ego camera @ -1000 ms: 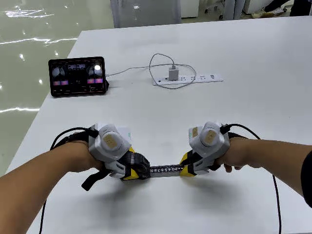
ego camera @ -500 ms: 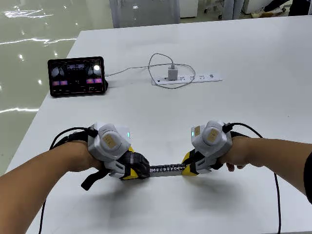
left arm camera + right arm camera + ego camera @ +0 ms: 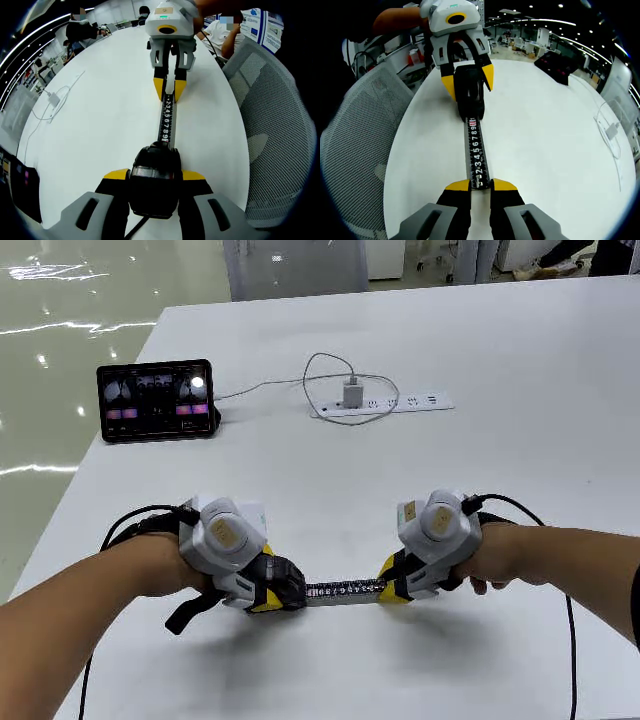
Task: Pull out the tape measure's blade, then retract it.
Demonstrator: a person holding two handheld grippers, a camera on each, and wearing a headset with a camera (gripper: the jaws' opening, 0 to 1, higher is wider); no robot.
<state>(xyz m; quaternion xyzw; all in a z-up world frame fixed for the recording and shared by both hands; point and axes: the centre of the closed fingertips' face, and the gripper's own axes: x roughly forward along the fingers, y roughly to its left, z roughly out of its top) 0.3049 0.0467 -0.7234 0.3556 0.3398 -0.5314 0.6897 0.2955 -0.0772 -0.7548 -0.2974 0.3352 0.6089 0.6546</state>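
Observation:
The tape measure's black and yellow case (image 3: pixel 283 583) lies low over the white table, with my left gripper (image 3: pixel 268 592) shut on it. Its blade (image 3: pixel 345 589) runs out to the right as a short numbered strip. My right gripper (image 3: pixel 386 592) is shut on the blade's end. In the left gripper view the case (image 3: pixel 155 180) sits between the yellow-tipped jaws, and the blade (image 3: pixel 166 120) leads up to the right gripper (image 3: pixel 170 92). Along the right gripper view, the blade (image 3: pixel 476 152) stretches from my right gripper (image 3: pixel 480 186) to the case (image 3: pixel 469 95) held in the left gripper (image 3: pixel 467 82).
A tablet (image 3: pixel 157 398) with a lit screen stands at the back left. A power strip (image 3: pixel 385 403) with a charger and looped white cable lies at mid-back. A white mesh chair (image 3: pixel 270 100) stands by the near table edge, and people sit at the far end.
My right gripper has moved a little to the right, and the blade between the grippers is slightly longer. The left gripper and case have stayed put.

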